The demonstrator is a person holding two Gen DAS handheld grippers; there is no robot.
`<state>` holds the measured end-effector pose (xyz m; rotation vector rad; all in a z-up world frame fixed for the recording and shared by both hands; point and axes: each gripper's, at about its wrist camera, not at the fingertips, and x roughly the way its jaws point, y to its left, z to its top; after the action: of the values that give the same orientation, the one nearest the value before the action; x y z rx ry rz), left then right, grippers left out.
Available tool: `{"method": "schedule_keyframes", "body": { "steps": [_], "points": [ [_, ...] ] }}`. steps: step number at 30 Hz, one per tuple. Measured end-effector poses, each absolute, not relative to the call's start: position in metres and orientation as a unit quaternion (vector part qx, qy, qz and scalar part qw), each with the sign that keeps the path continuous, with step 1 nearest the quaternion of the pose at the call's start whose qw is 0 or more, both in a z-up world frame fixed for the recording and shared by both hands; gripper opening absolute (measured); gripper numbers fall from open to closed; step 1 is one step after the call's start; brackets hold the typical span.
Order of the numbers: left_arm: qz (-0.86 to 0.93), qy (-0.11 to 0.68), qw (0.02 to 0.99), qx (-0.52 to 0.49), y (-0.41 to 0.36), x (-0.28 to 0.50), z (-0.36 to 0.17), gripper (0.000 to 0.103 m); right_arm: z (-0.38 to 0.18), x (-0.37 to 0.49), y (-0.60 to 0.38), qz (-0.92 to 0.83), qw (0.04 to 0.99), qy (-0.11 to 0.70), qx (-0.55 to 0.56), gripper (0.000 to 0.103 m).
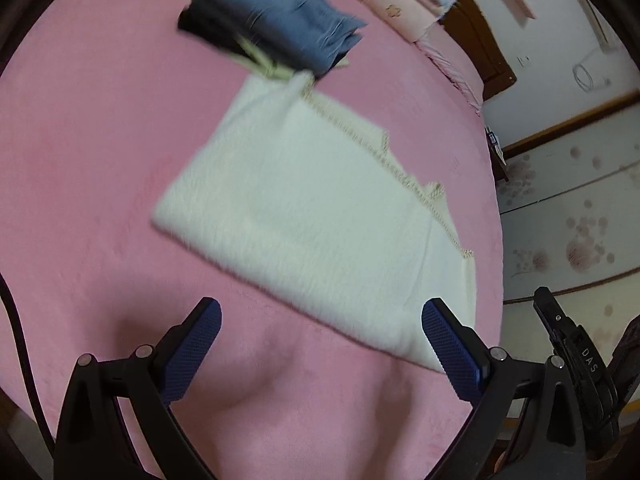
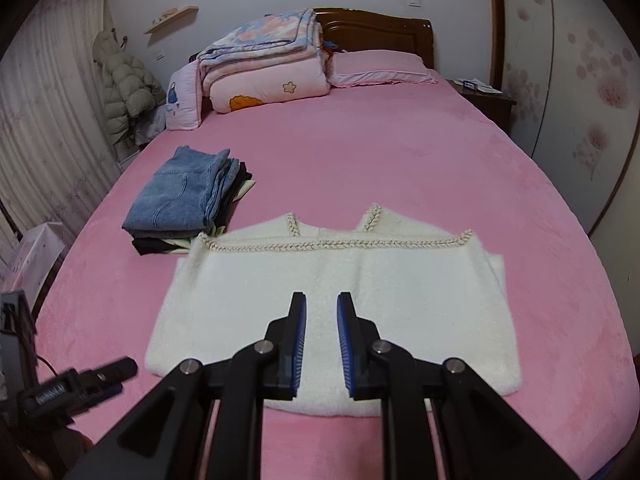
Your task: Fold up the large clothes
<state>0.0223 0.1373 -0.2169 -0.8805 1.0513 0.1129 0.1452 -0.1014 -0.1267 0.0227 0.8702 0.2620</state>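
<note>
With your left tool (image 1: 320,320) spread and your right tool (image 2: 322,312) nearly closed on nothing above the folded sweater (image 2: 332,300) on the bed (image 2: 400,152), a one-sided grab would likely drag the fold open beside the stack (image 2: 188,200).

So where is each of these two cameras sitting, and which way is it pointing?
Left wrist: sits on the left gripper, looking down across the pink bed at the white sweater; its jaws stand wide, with the other gripper at the right edge.
Right wrist: sits on the right gripper, facing the headboard over the sweater; jaws narrowly apart, empty.
Shared: bed, sweater, folded jeans.
</note>
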Motion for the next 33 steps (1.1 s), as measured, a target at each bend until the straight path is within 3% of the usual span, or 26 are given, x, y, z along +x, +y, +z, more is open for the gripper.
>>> {"method": "schedule_keyframes", "body": {
  "steps": [13, 25, 27, 29, 30, 33],
  "points": [
    [0.034, 0.411, 0.749, -0.518, 0.160, 0.038, -0.334, 0.099, -0.216, 0.146, -0.073, 0.163, 0.870, 0.465, -0.004, 0.015],
    [0.017, 0.349, 0.795, -0.495, 0.188, 0.094, -0.347, 0.096, -0.261, 0.162, -0.070, 0.153, 0.866, 0.476, -0.006, 0.015],
    [0.023, 0.358, 0.799, -0.484, 0.189, 0.102, -0.344, 0.085, -0.264, 0.166, -0.072, 0.145, 0.865, 0.480, -0.004, 0.015],
    [0.040, 0.376, 0.800, -0.467, 0.192, 0.104, -0.343, 0.059, -0.266, 0.172, -0.074, 0.135, 0.863, 0.486, -0.002, 0.015],
    [0.053, 0.393, 0.801, -0.449, 0.193, 0.106, -0.342, 0.037, -0.266, 0.176, -0.074, 0.130, 0.863, 0.488, -0.002, 0.015],
    [0.045, 0.404, 0.813, -0.417, 0.190, 0.104, -0.325, 0.025, -0.261, 0.186, -0.074, 0.121, 0.864, 0.489, -0.002, 0.015]
  ]
}}
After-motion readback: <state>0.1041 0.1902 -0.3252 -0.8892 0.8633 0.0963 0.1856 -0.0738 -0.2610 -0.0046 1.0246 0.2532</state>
